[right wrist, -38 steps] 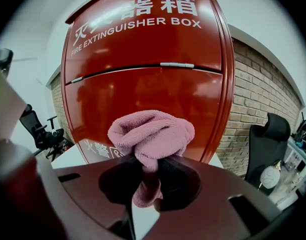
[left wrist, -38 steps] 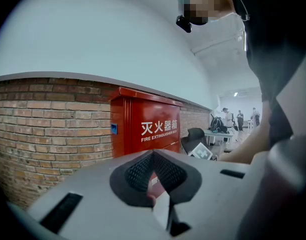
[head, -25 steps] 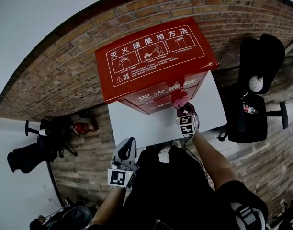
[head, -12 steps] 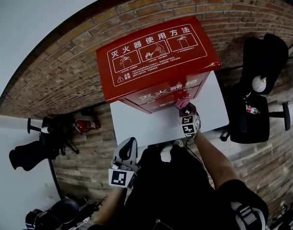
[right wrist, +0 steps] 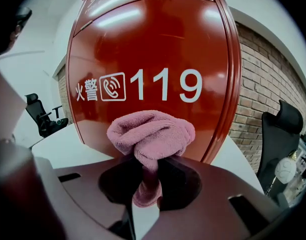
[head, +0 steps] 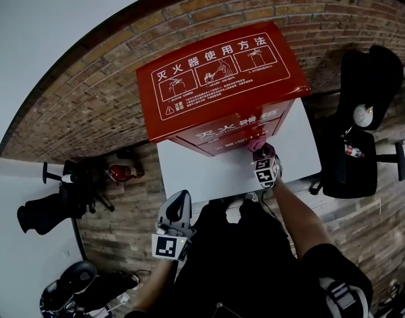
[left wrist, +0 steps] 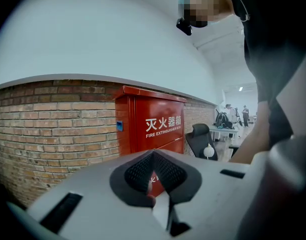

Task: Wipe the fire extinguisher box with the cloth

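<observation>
A red fire extinguisher box [head: 222, 85] stands on a white platform [head: 209, 171] against a brick wall, its lid printed with white instruction pictures. My right gripper [head: 262, 148] is shut on a bunched pink cloth [head: 258, 142] held at the lower part of the box's front face. In the right gripper view the pink cloth [right wrist: 150, 136] sits just below the white "119" print on the box front [right wrist: 153, 44]. My left gripper [head: 177, 209] hangs low by the person's side, shut, holding nothing. The left gripper view shows the box [left wrist: 153, 126] from the side.
A black office chair [head: 361, 131] stands to the right of the platform. Dark equipment and a small red object [head: 123, 172] lie on the floor at the left. Brick wall [head: 77, 105] runs behind the box. The person's dark clothing fills the lower middle.
The right gripper with the cloth has slid a little to the right and down along the box's front. The left gripper has hardly moved.
</observation>
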